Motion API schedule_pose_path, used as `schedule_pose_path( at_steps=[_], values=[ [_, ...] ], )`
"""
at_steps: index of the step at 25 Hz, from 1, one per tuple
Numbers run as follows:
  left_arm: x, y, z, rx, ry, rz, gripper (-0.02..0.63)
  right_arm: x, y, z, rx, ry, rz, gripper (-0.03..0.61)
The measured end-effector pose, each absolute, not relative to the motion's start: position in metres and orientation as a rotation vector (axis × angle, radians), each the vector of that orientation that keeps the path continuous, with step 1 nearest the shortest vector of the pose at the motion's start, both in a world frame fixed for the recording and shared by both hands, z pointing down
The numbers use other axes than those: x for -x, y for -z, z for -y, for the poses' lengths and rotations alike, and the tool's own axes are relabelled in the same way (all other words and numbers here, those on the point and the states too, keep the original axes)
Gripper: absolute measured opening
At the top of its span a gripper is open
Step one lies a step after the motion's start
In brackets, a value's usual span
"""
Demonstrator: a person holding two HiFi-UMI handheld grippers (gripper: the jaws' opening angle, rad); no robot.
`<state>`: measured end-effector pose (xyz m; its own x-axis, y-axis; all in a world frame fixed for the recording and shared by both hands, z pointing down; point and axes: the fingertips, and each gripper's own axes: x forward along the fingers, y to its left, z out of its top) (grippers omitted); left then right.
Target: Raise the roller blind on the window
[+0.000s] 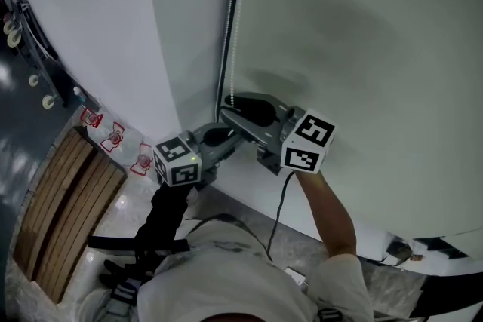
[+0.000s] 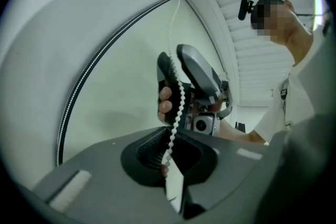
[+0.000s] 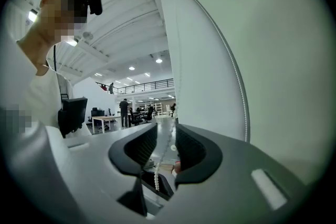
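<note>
At the window's left edge: 2 grippers are meeting on the bead chain [image 1: 235,26], which is hanging down along the side of the roller blind [image 1: 362,49].
Holding side: the left gripper [image 2: 170,157] is looking clenched on the chain, with the beads running straight down into the pinch between its ribbed pads.
Free side: the right gripper [image 3: 164,152] is standing released, its jaws apart. The chain is dangling through the gap and seems to be pressing on neither pad.
Layout: the 2 grippers are facing each other, close together on the same strand, the right one sitting higher on the chain.
Done so far: nothing I can confirm, as no bare glass is showing anywhere in the head view.
Left to do: the fabric is covering the whole pane within sight, so I am judging that most of the lift is waiting. The right jaws are needing a fresh hold on the chain before another pull.
Chain: small round white beads, plastic-looking, are running evenly along a thin cord. A second strand [image 2: 65,107] is arcing in shadow and reading darker.
Blind: the fabric is looking smooth, matte and pale grey-green, lying flat without creases.
Jaws: grey moulded shells are carrying black grooved pads.
Wall [image 1: 113,26]: it is showing plain, white and matte.
</note>
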<state>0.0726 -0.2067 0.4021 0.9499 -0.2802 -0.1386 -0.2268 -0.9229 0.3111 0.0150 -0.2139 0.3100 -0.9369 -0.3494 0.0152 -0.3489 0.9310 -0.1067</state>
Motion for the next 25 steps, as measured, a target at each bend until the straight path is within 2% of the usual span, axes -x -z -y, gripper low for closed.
schedule_pose_path(
  at_steps=[1,2,5,12,18,20,22,25],
  values=[
    [-0.072,-0.402,0.206,-2.813,0.264,0.372,-0.002,-0.015,-0.306,0.214,0.544,0.172,-3.076,0.14],
    [-0.071,-0.401,0.205,-2.814,0.269,0.369,-0.002,-0.015,-0.3,0.216,0.529,0.18,-3.057,0.169],
    [-0.071,-0.4,0.206,-2.817,0.277,0.366,-0.002,-0.017,-0.268,0.228,0.525,0.137,-3.01,0.19],
    [-0.072,-0.401,0.205,-2.815,0.273,0.366,-0.002,-0.01,-0.172,0.254,0.513,-0.06,-2.944,0.194],
    [-0.072,-0.402,0.204,-2.817,0.271,0.363,-0.002,-0.012,-0.103,0.262,0.526,-0.202,-2.864,0.143],
    [-0.072,-0.403,0.204,-2.818,0.27,0.36,-0.002,-0.013,-0.09,0.262,0.524,-0.223,-2.844,0.103],
    [-0.072,-0.403,0.203,-2.82,0.268,0.358,-0.002,-0.013,-0.083,0.261,0.518,-0.223,-2.827,0.03],
    [-0.072,-0.403,0.203,-2.822,0.265,0.358,-0.002,-0.013,-0.083,0.26,0.515,-0.203,-2.823,0.009]
  ],
)
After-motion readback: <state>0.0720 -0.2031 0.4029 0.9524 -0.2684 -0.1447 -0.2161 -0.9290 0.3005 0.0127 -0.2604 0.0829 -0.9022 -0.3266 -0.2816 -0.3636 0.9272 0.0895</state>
